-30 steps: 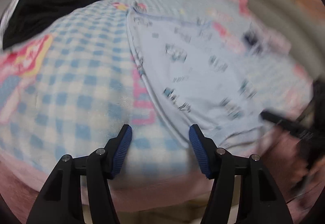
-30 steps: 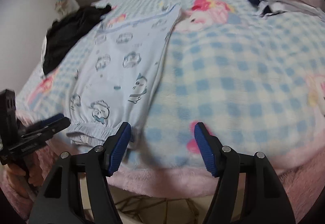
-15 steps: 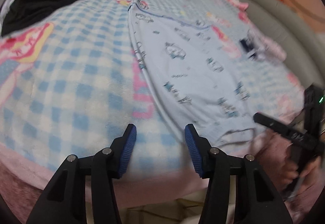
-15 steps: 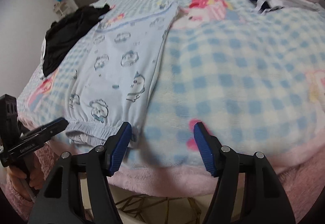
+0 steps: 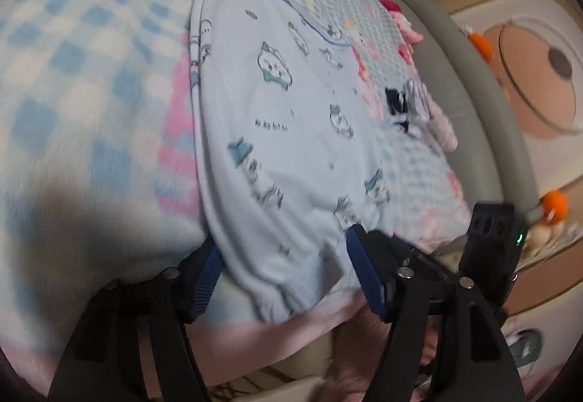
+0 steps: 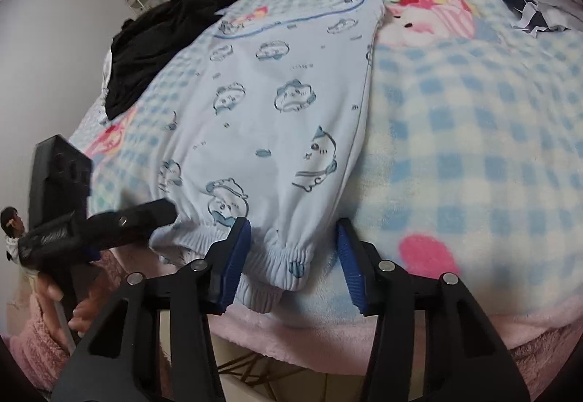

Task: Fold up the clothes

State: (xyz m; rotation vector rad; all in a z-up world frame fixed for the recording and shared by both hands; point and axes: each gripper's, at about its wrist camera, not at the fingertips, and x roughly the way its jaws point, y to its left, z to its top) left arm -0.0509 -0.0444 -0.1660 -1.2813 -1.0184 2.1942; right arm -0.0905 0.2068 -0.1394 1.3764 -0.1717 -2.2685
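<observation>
The right gripper [image 6: 293, 258] stood with its blue-padded jaws spread apart, and the elastic cuff [image 6: 288, 254] of the pale blue cartoon-print pyjama trousers [image 6: 277, 117] lay in the gap between the pads, just short of either one, at the near edge of the bed. In the left wrist view the left gripper [image 5: 282, 278] was likewise spread wide, with the bunched cuff end of the same trousers lying between its pads; whether the left pad touched the cloth could not be told, since that part was blurred and in shadow. From the right wrist view the left gripper [image 6: 109, 227] appeared at about 8 o'clock, its black finger tip at the outer cuff, held by a hand [image 6: 69, 307] in a fluffy pink sleeve [image 6: 32, 343], partly cut off by the frame edge. The trousers ran away from both grippers toward 12 o'clock, flat on the blue-and-white checked fleece blanket [image 6: 473, 132] with pink cartoon figures. Farther off, at about 10 o'clock in the right wrist view, a crumpled black garment [image 6: 156, 41] lay on the blanket, and at 2 o'clock a small heap of white and navy clothes [image 6: 532, 12] sat, partly cut off. The left view was smeared throughout, so the trousers' print was hard to read there.
</observation>
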